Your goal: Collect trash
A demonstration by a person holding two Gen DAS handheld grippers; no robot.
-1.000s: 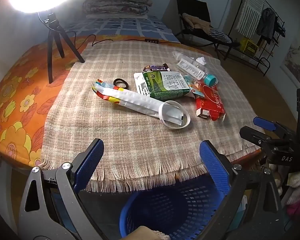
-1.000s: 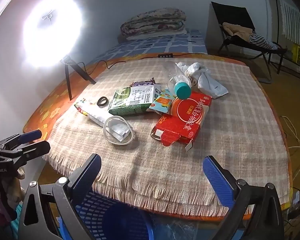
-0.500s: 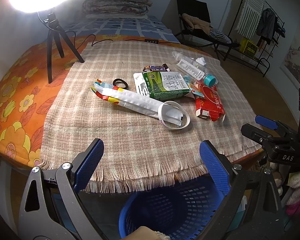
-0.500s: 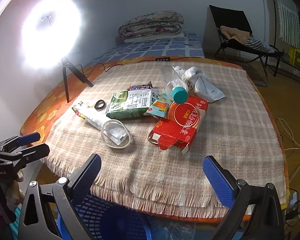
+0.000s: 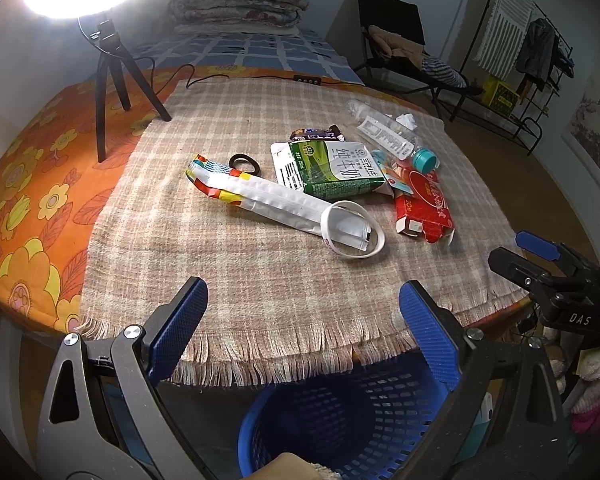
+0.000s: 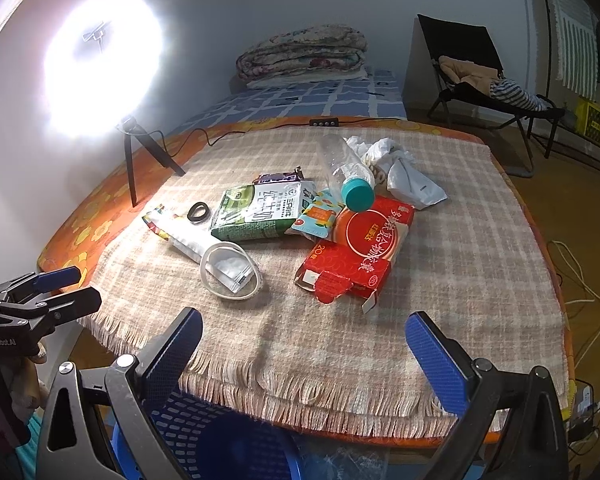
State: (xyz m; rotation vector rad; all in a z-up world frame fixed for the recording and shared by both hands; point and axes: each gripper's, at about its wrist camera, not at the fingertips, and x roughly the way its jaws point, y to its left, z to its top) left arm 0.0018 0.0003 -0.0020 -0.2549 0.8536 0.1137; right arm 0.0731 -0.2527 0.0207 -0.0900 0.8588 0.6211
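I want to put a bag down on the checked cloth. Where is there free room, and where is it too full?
Free: the near strip of cloth between the fringe and the white ring and red box; also the right side beyond the box, and the left side between the tripod and the long wrapper. The middle is crowded with trash.

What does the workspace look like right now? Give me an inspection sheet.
Surface: plaid cloth over a floral cover.
Job's things: milk carton, red box, bottle, long wrapper, white ring, tissues; blue basket below the edge.
Clutter: black hair tie.
Grippers: left gripper and right gripper, jaws open, empty.
Cables: black cord at the far edge.
Surroundings: ring light, chair, folded quilt.
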